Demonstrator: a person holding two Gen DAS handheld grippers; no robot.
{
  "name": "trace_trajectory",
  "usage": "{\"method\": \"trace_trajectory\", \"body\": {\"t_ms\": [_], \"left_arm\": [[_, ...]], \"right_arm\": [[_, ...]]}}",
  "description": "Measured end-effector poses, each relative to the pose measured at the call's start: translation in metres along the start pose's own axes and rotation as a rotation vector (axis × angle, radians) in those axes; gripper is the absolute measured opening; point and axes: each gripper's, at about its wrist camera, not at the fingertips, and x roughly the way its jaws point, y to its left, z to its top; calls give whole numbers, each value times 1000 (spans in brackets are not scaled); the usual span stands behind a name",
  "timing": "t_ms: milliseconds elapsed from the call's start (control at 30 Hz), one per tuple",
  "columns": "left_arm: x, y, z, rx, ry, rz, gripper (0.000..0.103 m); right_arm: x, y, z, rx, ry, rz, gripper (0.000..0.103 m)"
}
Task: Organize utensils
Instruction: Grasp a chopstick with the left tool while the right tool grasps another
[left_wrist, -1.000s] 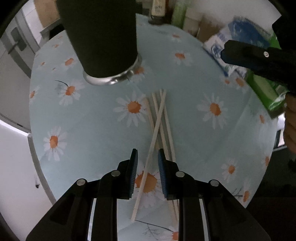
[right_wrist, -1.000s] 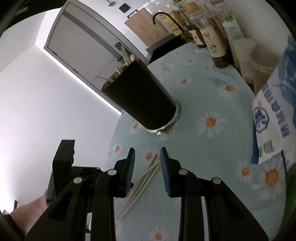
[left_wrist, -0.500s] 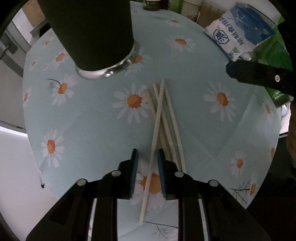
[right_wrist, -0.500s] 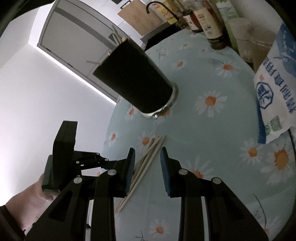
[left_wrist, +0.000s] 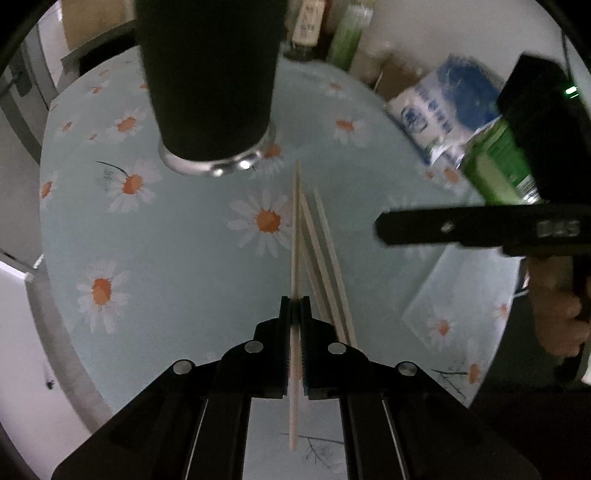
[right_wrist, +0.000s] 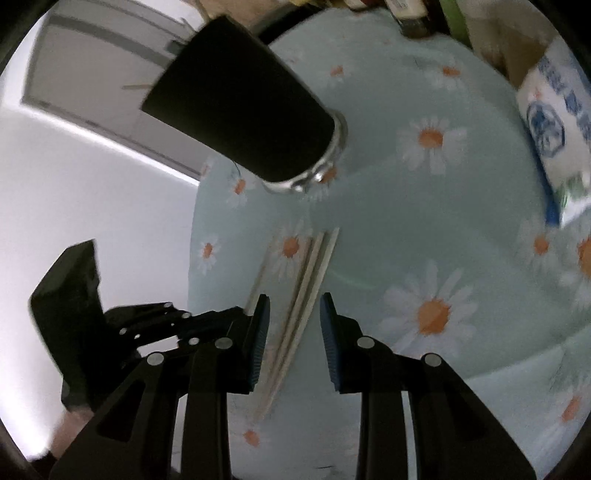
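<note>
Several pale wooden chopsticks (left_wrist: 321, 251) lie on the daisy-print tablecloth (left_wrist: 177, 258) in front of a tall black cup (left_wrist: 210, 74) with a steel base. My left gripper (left_wrist: 294, 306) is shut on one chopstick (left_wrist: 294, 229) that points toward the cup. In the right wrist view my right gripper (right_wrist: 293, 314) is open, its jaws on either side of the remaining chopsticks (right_wrist: 306, 291), just above them. The black cup (right_wrist: 243, 122) holds a few sticks. The left gripper (right_wrist: 207, 325) shows at the lower left there.
A blue-and-white bag (left_wrist: 439, 114) and a green carton (left_wrist: 498, 166) stand at the table's right side. Bottles (left_wrist: 310, 22) stand behind the cup. The table edge (left_wrist: 62, 325) curves along the left. The right gripper's body (left_wrist: 480, 229) reaches in from the right.
My left gripper has closed on one chopstick, which now points straight ahead. My right gripper has dropped toward the other chopsticks and now straddles them.
</note>
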Motion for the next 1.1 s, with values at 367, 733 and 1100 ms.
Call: {"method": "trace_trajectory", "body": {"t_ms": [367,733,1100], "left_arm": [[-42,45,-33,-103,-183,-86,4],[-53,77,-72,-144,-235,-139,4],[-57,91,-86,-126,-246,-207,4]], "right_arm": [[36,11,4,213,83,-220,25],[59,30,5,244,74,-400,12],[91,59,13,212,91,-598,11]]}}
